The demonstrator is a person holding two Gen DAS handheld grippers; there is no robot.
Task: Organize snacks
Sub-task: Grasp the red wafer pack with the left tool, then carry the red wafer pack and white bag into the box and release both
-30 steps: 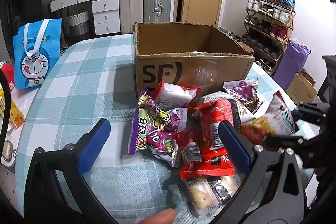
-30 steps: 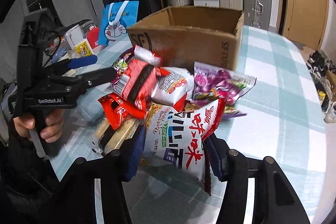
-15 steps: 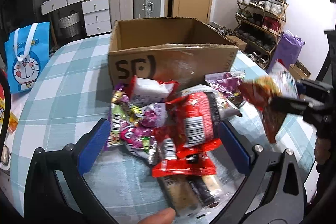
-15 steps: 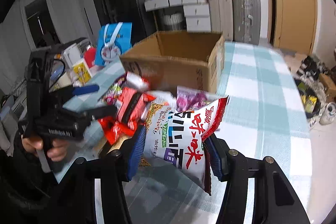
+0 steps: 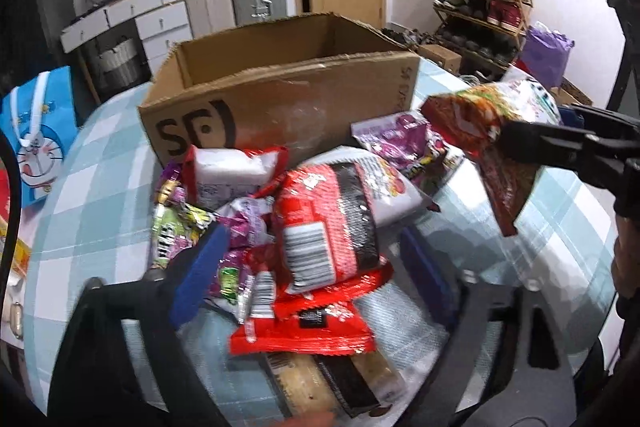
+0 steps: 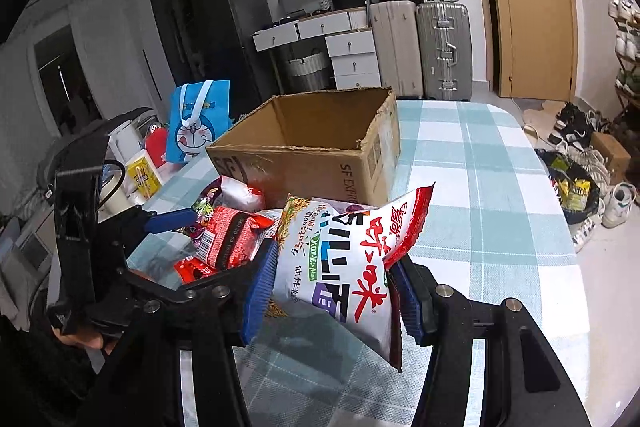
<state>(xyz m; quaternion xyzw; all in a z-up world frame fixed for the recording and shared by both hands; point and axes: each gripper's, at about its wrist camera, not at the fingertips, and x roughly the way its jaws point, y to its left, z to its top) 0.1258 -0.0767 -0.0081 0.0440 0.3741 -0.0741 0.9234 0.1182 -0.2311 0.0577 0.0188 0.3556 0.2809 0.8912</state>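
A pile of snack packets [image 5: 320, 219] lies on the checked table in front of an open brown cardboard box [image 5: 280, 107], which also shows in the right wrist view [image 6: 320, 147]. My right gripper [image 6: 336, 291] is shut on a white and red noodle snack bag [image 6: 348, 259] and holds it in the air, right of the pile and short of the box; the bag also shows in the left wrist view [image 5: 488, 131]. My left gripper [image 5: 312, 279] is open, its blue pads on either side of a red and black packet [image 5: 328, 219] on top of the pile.
A blue Doraemon bag [image 5: 36, 139] stands at the table's left edge, with small items [image 6: 140, 175] beside it. Suitcases [image 6: 420, 43], drawers and a shoe rack [image 5: 480, 7] stand beyond the table. Shoes and a bag [image 6: 576, 163] lie on the floor at right.
My right gripper has lifted the noodle bag up off the pile toward the box. My left gripper has moved forward over the pile and its pads have narrowed around the red and black packet.
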